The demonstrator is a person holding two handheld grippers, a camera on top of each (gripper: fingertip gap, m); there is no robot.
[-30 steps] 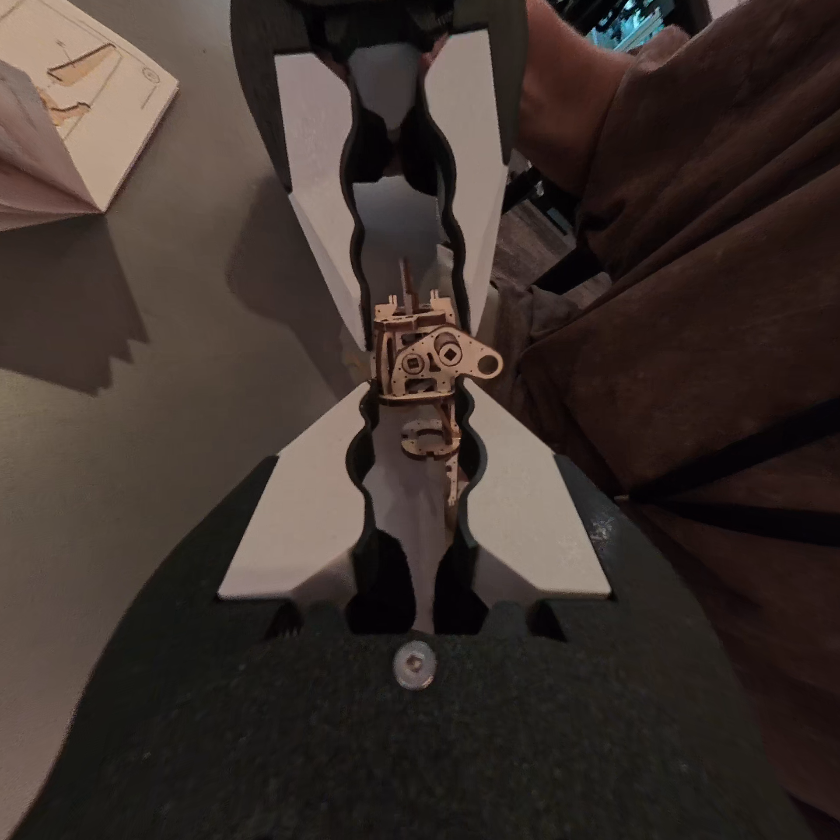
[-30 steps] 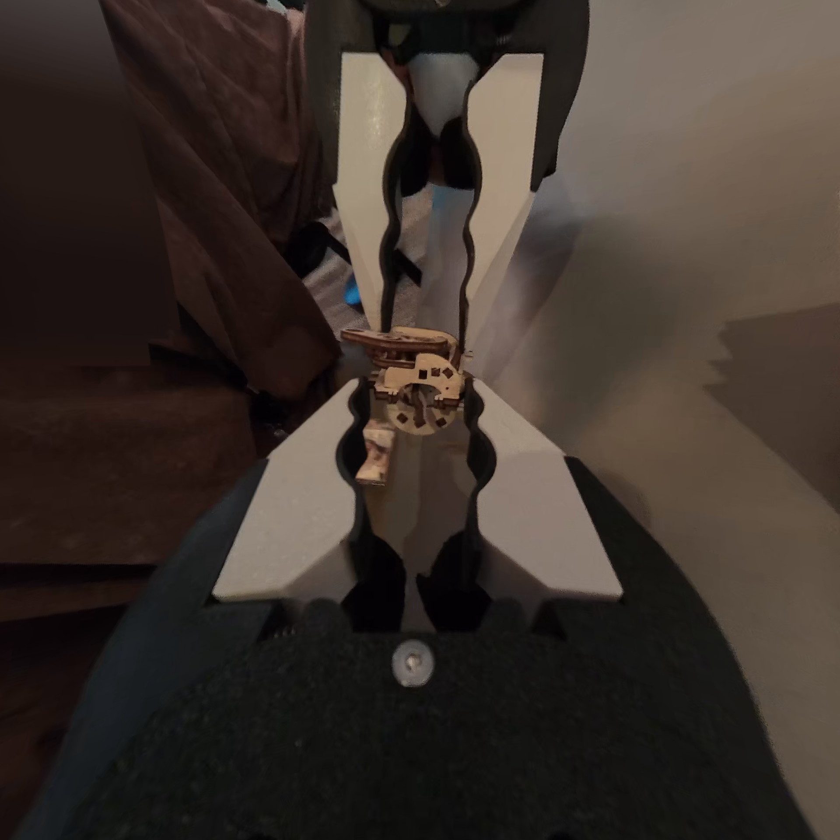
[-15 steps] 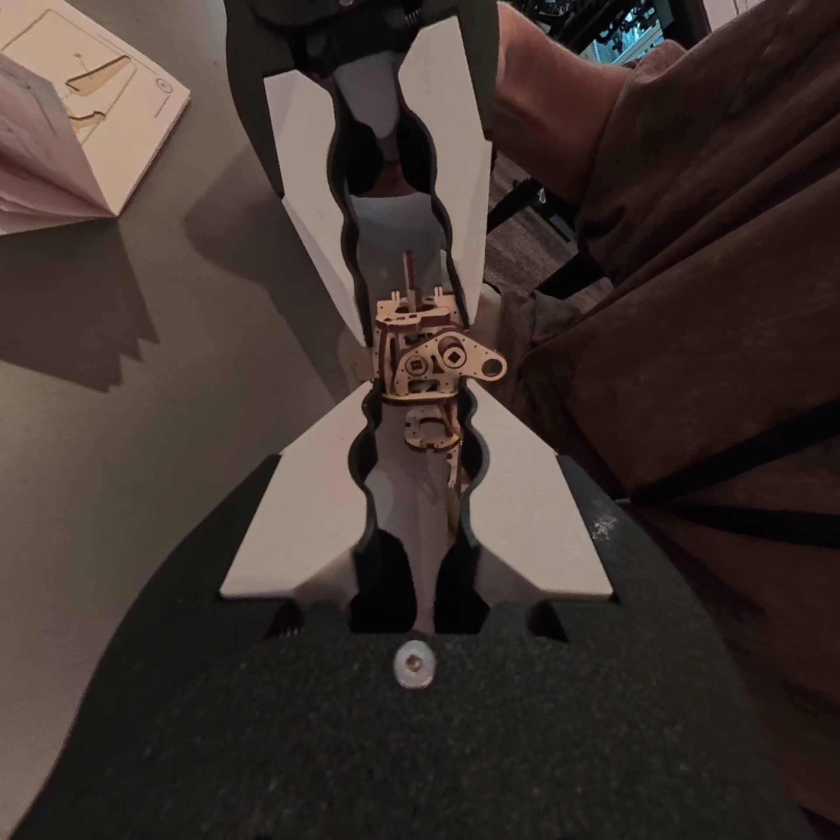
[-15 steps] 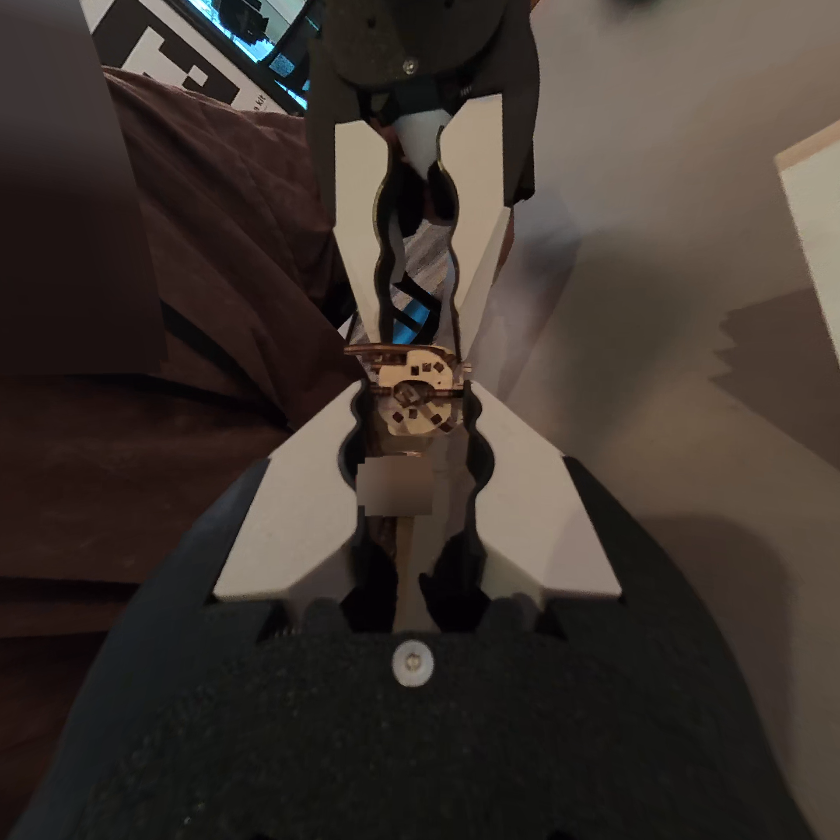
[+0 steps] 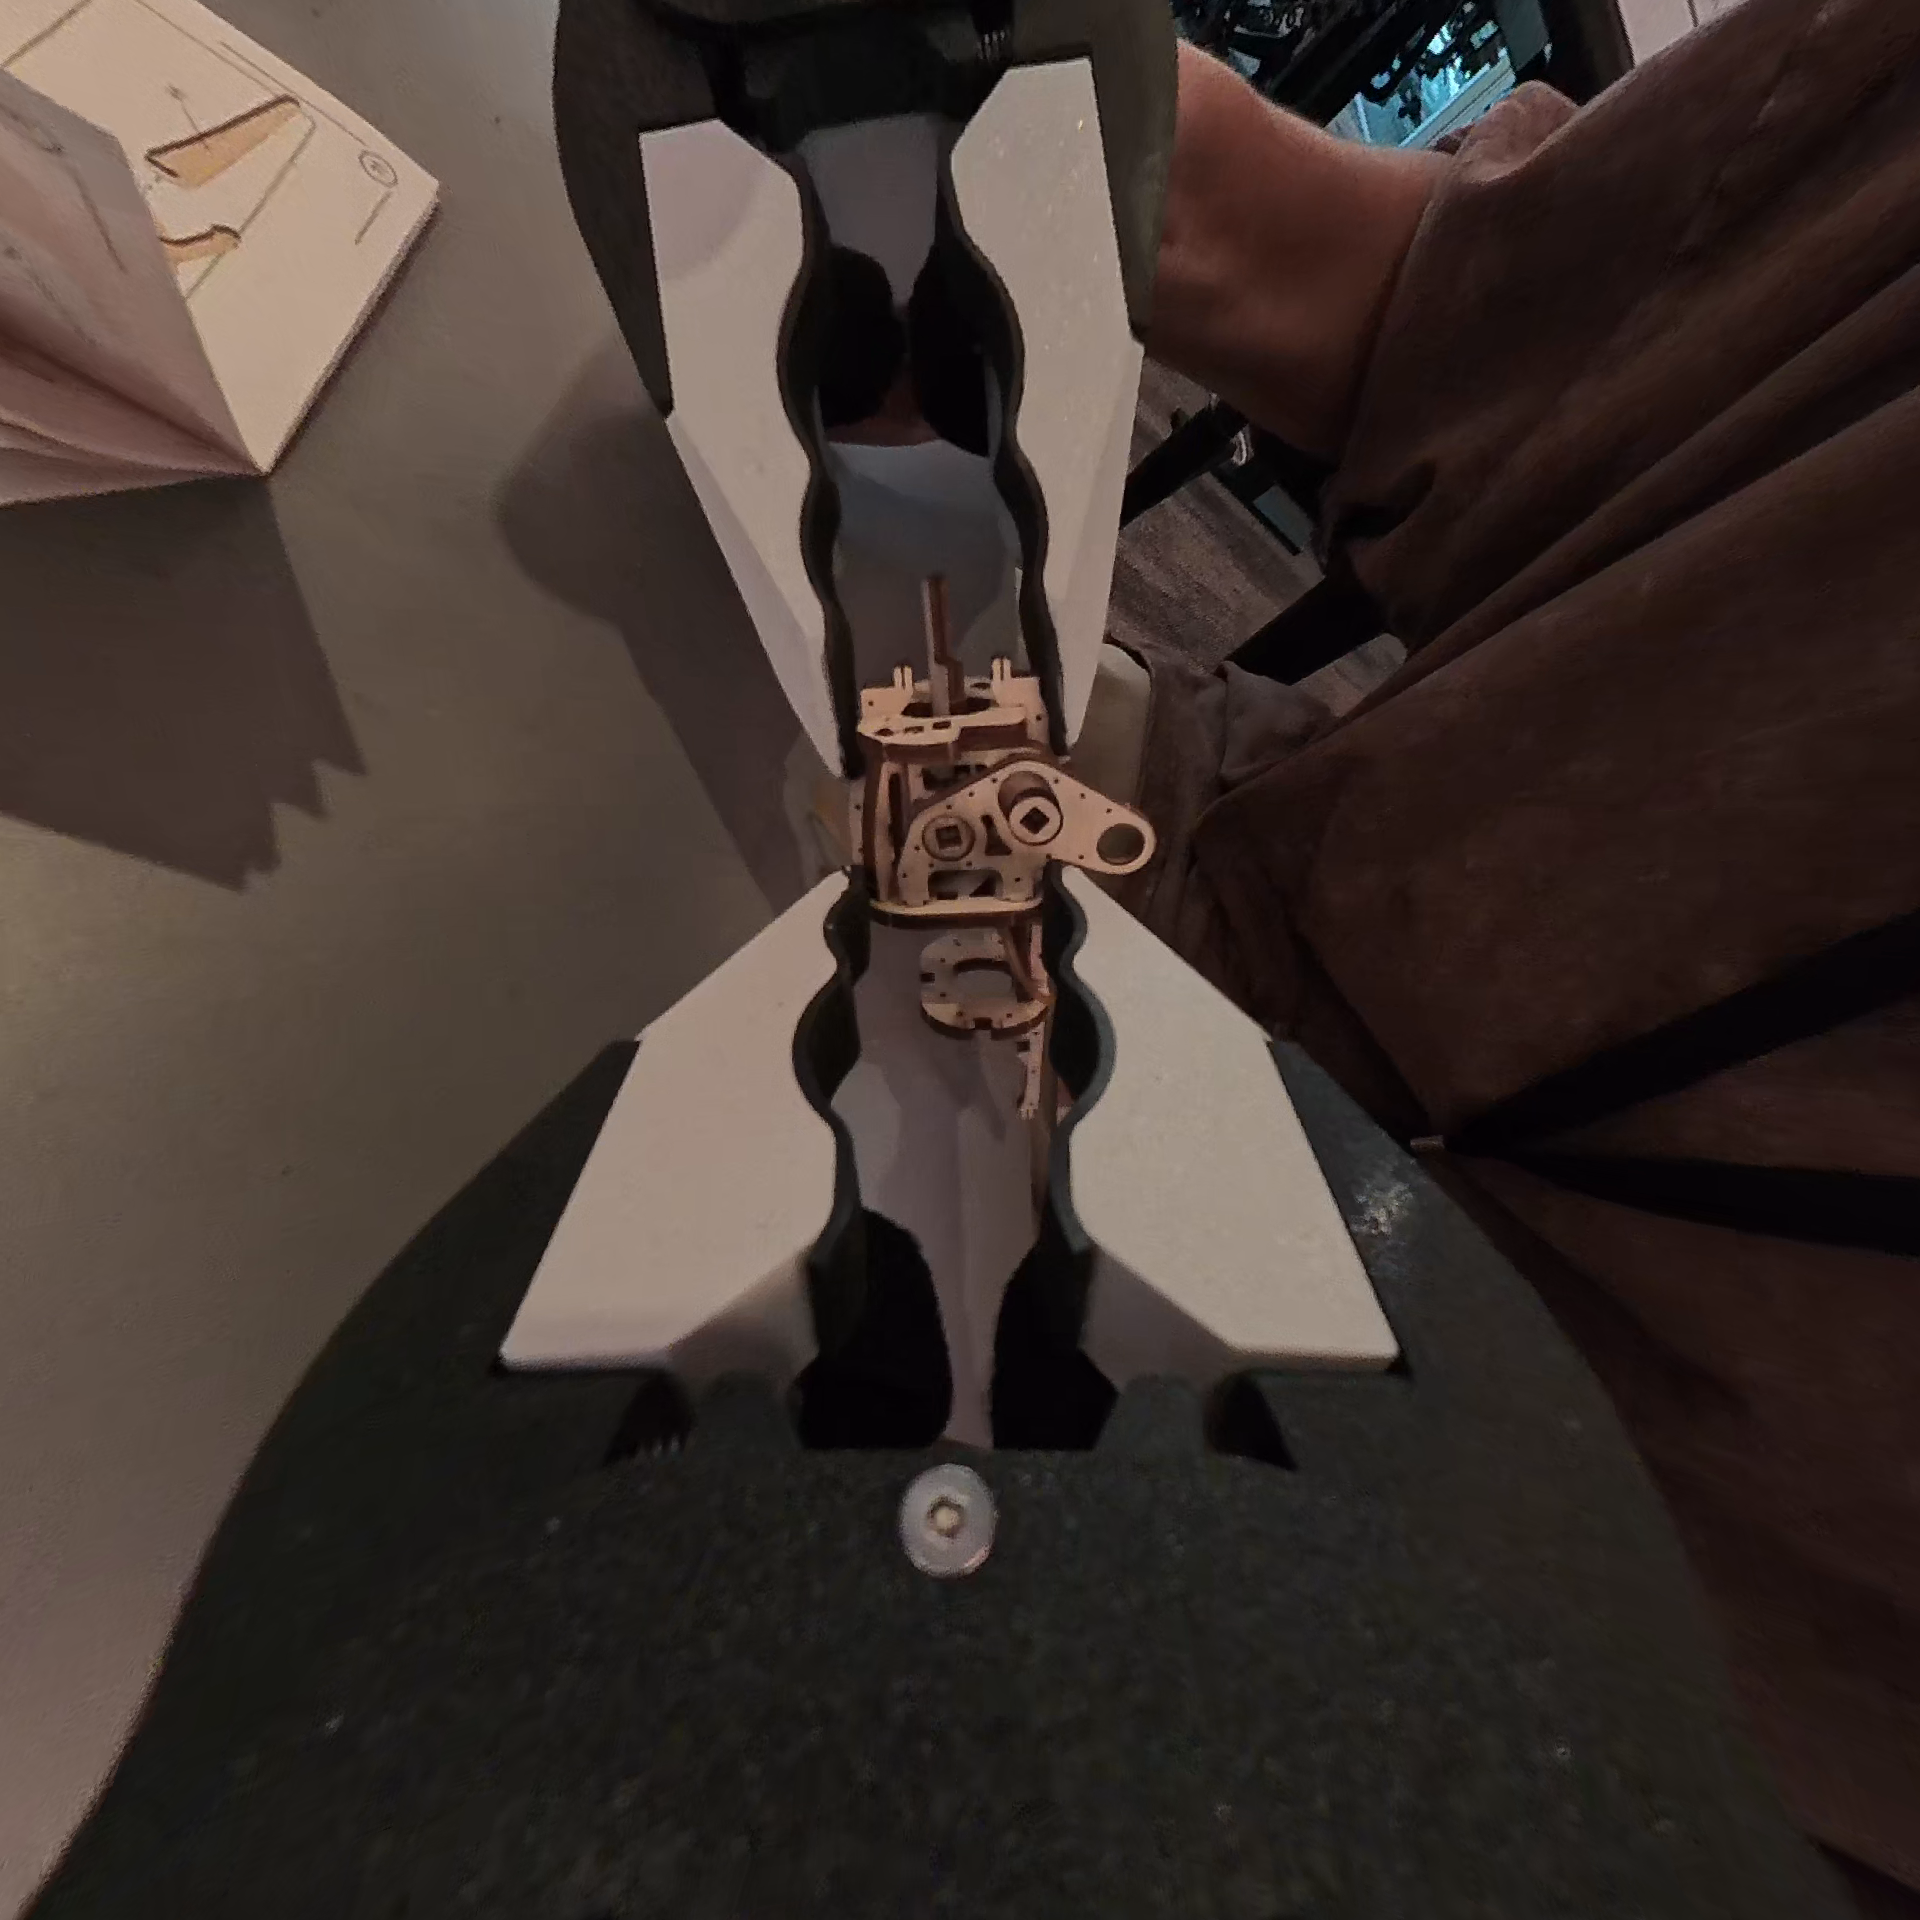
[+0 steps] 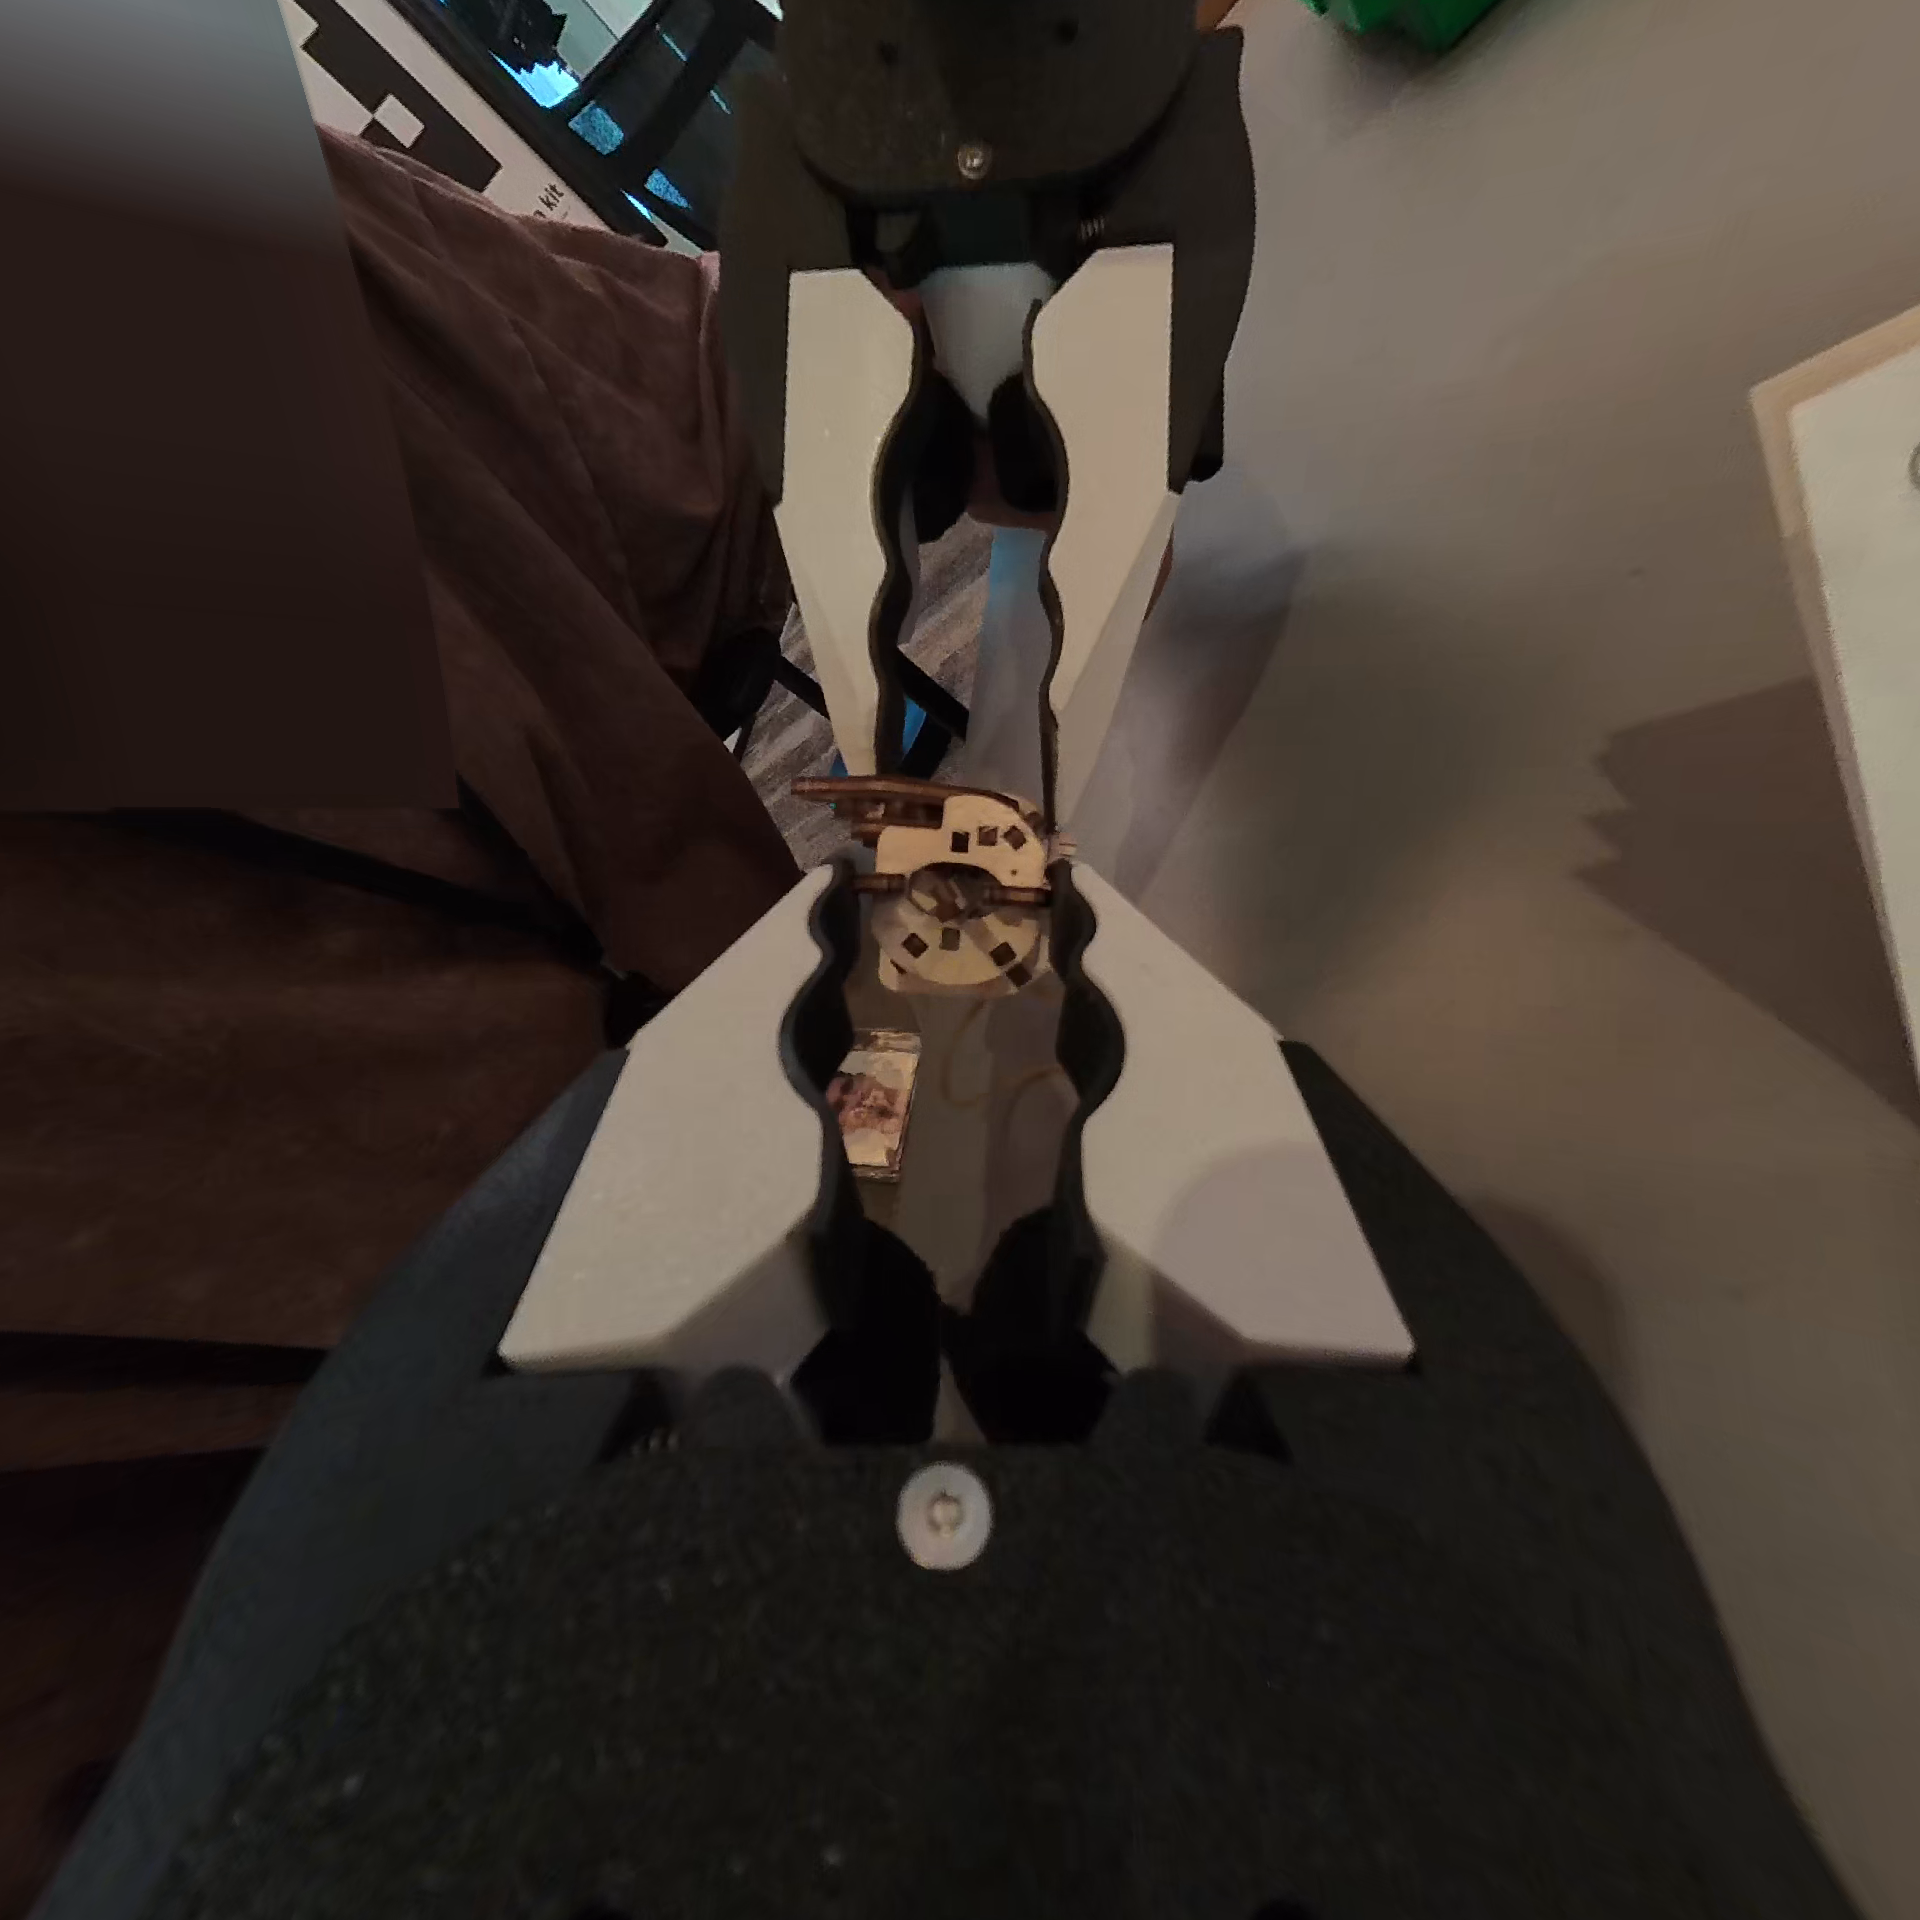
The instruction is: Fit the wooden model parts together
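A small pale wooden model [image 5: 966, 831] hangs in the air between the two grippers, which meet tip to tip. It has a flat plate with two square holes, a ring lug on its right, and a thin rod [image 5: 935, 634] pointing away. My left gripper [image 5: 954, 909] is shut on its near end. My right gripper [image 5: 951, 748] comes in from the top and is shut on its far end. In the right wrist view, my right gripper [image 6: 951, 883] holds the model [image 6: 956, 862] by a slotted disc, with the left gripper [image 6: 956, 779] opposite.
An open instruction booklet [image 5: 156, 260] lies on the grey table [image 5: 260, 1039] at upper left. A person's brown sleeve [image 5: 1558, 675] fills the right. Below the model lie a small packet [image 6: 873, 1101] and a thin loop [image 6: 997, 1081]. A white board [image 6: 1849, 520] is at right. The grippers are tip to tip, or close to it.
Both grippers have kept their hold on the model. The pair has tilted, so the right wrist view now shows more of the left gripper's body and the disc's face.
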